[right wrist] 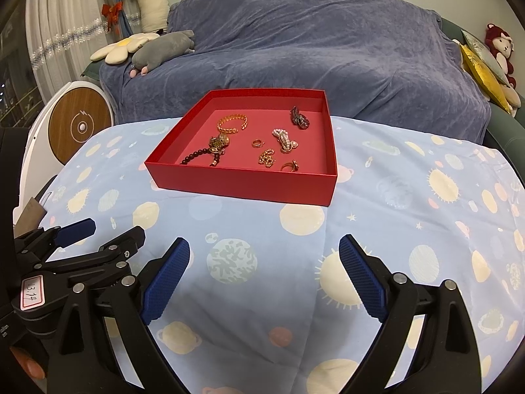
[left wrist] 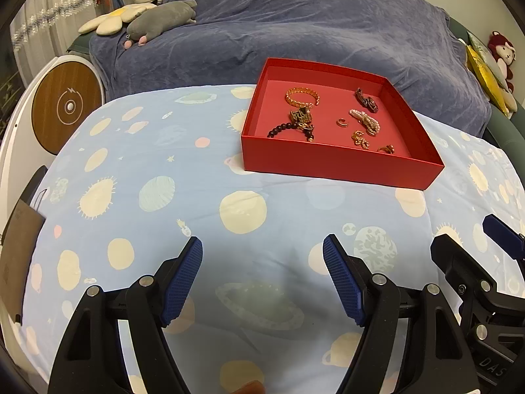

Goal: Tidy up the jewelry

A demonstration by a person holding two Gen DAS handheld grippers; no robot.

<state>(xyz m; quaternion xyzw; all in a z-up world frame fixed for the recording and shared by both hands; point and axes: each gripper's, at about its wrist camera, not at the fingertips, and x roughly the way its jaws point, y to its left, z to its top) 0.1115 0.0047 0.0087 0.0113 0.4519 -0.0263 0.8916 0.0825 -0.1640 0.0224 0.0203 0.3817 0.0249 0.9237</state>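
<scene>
Nearest, the left gripper (left wrist: 262,275) and the right gripper (right wrist: 264,275) hang side by side over the near part of the table cloth (right wrist: 410,216). Both claws are wide and hold nothing. No jewelry lies loose on the cloth. Farther off, by the far edge, sits the red box (right wrist: 242,182). Inside are the gold bracelet (right wrist: 231,123), dark bead bracelet (right wrist: 197,156), pearl piece (right wrist: 285,139), a small ring (right wrist: 257,143) and more. It looks like the job is done, or nearly so.
</scene>
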